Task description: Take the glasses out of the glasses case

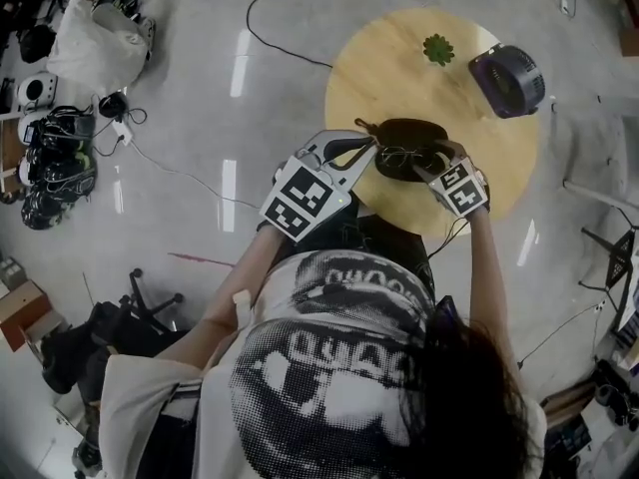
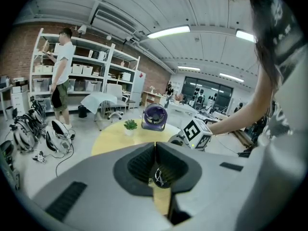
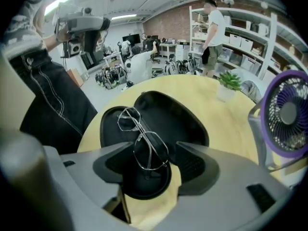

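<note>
**Item:** glasses (image 3: 143, 139).

**Location:** laid in the shallow lower half of the open glasses case (image 3: 185, 121). The case is set at the near edge of the round wooden table (image 1: 399, 63). A purple desk fan (image 1: 507, 80) and a small potted plant (image 1: 437, 50) are placed well apart from it, at the far side.

**Description:** thin wire frame in pale metal, with angular, many-sided rims and clear lenses. Whether the arms are folded cannot be made out. The case is a black clamshell, dark inside both halves.

**Governing relation:** the right gripper (image 1: 431, 168) is the nearer of the two and is held directly over the glasses, pointed steeply down. In the right gripper view the long axis of the glasses is seen to run away from the gripper and slightly to the left. One lens is thus found between the jaws and the other beyond them.

**Right gripper:** jaws are spread wide, one at each side of the near lens. The frame is not touched by the pads and nothing is held. A closure from here is judged to fall across the near rim, where so thin a wire could slip or bend.

**Left gripper** (image 1: 354, 153)**:** held at the left end of the case with its jaws brought together. A small metal piece (image 2: 159, 177) is seen in the hollow behind the meeting pads. Whether it is pinched cannot be told.
</note>
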`<action>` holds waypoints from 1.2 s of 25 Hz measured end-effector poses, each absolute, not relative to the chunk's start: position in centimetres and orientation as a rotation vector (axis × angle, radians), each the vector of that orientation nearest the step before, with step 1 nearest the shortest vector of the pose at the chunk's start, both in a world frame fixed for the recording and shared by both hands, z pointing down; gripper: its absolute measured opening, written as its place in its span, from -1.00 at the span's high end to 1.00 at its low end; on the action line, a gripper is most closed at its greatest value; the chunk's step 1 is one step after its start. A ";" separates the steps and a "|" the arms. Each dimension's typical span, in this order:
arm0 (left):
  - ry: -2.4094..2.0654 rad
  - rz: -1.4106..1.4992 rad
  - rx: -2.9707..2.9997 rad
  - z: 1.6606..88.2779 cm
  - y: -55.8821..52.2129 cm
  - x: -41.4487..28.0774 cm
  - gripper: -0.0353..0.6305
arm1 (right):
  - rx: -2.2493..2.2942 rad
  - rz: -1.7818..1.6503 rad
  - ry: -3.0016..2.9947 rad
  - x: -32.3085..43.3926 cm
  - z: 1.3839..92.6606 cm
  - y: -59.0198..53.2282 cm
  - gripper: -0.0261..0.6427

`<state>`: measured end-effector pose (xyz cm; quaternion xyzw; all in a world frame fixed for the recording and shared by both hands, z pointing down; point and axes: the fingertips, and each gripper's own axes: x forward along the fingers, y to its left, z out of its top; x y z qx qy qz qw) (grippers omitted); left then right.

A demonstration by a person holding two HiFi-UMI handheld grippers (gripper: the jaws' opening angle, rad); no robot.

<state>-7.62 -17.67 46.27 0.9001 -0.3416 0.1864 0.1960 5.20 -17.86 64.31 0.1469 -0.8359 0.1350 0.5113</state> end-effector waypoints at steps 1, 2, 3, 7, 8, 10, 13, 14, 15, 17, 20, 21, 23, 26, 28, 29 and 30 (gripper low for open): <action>-0.956 0.522 2.521 46.3 -17.7 -7.7 0.85 | 0.333 0.279 -1.993 5.2 64.6 -17.7 0.11; -0.954 0.522 2.522 46.3 -17.7 -7.7 0.85 | 0.311 0.230 -1.979 5.1 64.7 -17.5 0.11; -0.954 0.521 2.522 46.4 -17.7 -7.8 0.85 | 0.294 0.193 -1.970 5.0 64.7 -17.4 0.13; -0.956 0.518 2.520 46.5 -17.9 -8.0 0.85 | 0.285 0.165 -1.966 4.9 64.6 -17.3 0.17; -0.957 0.519 2.519 46.5 -17.9 -8.1 0.85 | 0.286 0.158 -1.967 5.0 64.5 -17.2 0.18; -0.960 0.517 2.518 46.6 -17.9 -8.2 0.85 | 0.287 0.132 -1.960 5.0 64.4 -17.1 0.22; -0.970 0.516 2.516 46.6 -18.0 -8.5 0.85 | 0.297 0.114 -1.955 5.0 64.1 -16.9 0.22; -0.973 0.515 2.514 46.6 -18.1 -8.5 0.85 | 0.303 0.113 -1.959 5.0 63.9 -17.0 0.22; -0.976 0.513 2.513 46.6 -18.2 -8.6 0.85 | 0.311 0.111 -1.964 4.9 63.7 -17.0 0.22; -0.977 0.511 2.511 46.6 -18.3 -8.6 0.85 | 0.328 0.097 -1.971 4.8 63.1 -17.1 0.22; -0.975 0.511 2.513 46.6 -18.3 -8.6 0.85 | 0.368 0.099 -1.993 4.6 62.2 -17.1 0.22; -0.973 0.511 2.514 46.6 -18.4 -8.6 0.84 | 0.393 0.132 -2.011 4.5 62.0 -17.1 0.22; -0.969 0.509 2.518 46.6 -18.4 -8.4 0.85 | 0.450 0.223 -2.055 4.4 61.7 -17.3 0.22; -0.960 0.512 2.526 46.5 -18.4 -8.2 0.85 | 0.473 0.248 -2.064 4.6 61.3 -17.1 0.23; -0.955 0.513 2.530 46.5 -18.4 -8.1 0.85 | 0.462 0.227 -2.060 4.6 60.9 -16.8 0.23; -0.953 0.514 2.531 46.5 -18.4 -8.1 0.85 | 0.463 0.226 -2.064 4.4 60.7 -16.7 0.23; -0.950 0.514 2.531 46.5 -18.4 -8.1 0.85 | 0.468 0.230 -2.069 4.4 60.4 -16.6 0.23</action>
